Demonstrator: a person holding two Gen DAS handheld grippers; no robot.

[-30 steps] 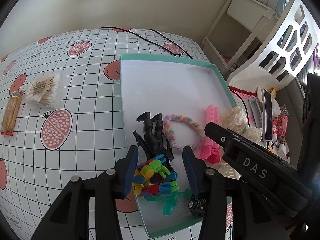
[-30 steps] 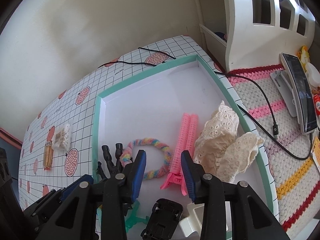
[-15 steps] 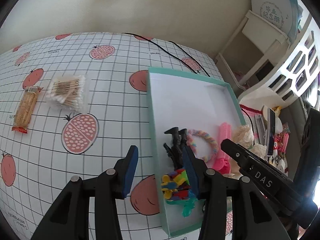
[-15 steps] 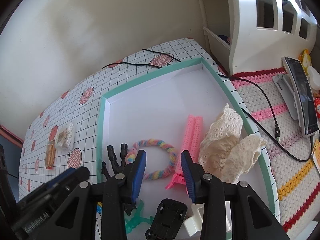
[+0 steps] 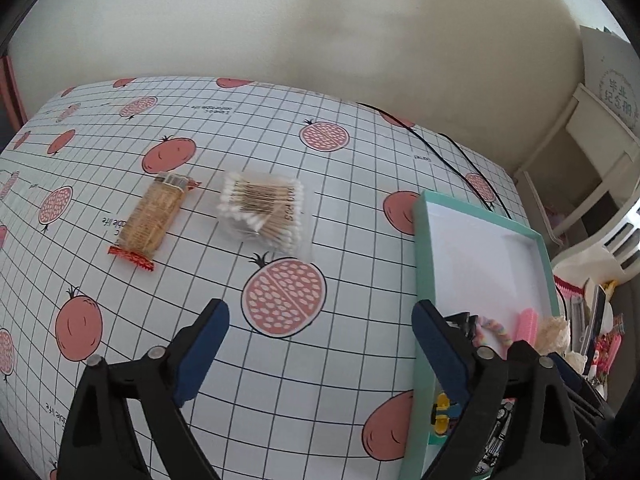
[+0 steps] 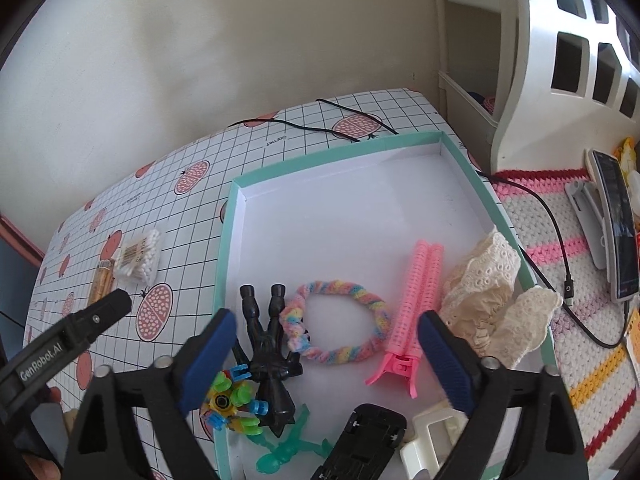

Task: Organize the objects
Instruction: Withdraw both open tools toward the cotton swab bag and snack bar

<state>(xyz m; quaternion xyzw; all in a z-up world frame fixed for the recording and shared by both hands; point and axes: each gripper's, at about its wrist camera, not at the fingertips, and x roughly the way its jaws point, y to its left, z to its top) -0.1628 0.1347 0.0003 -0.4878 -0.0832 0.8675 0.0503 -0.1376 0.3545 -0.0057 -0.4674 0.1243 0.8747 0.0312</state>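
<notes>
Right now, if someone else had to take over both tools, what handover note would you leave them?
Left tool: open, holding nothing, over the tablecloth left of the teal box.
Right tool: open, holding nothing, over the box's near end.
Done: rainbow hair tie, pink hair clip, lace fabric, black figure, colourful block toy and green figure lie in the box.
Left: cotton swab pack and wrapped snack bar are on the tablecloth outside the box; the left tool faces them, so probably take those next.
</notes>
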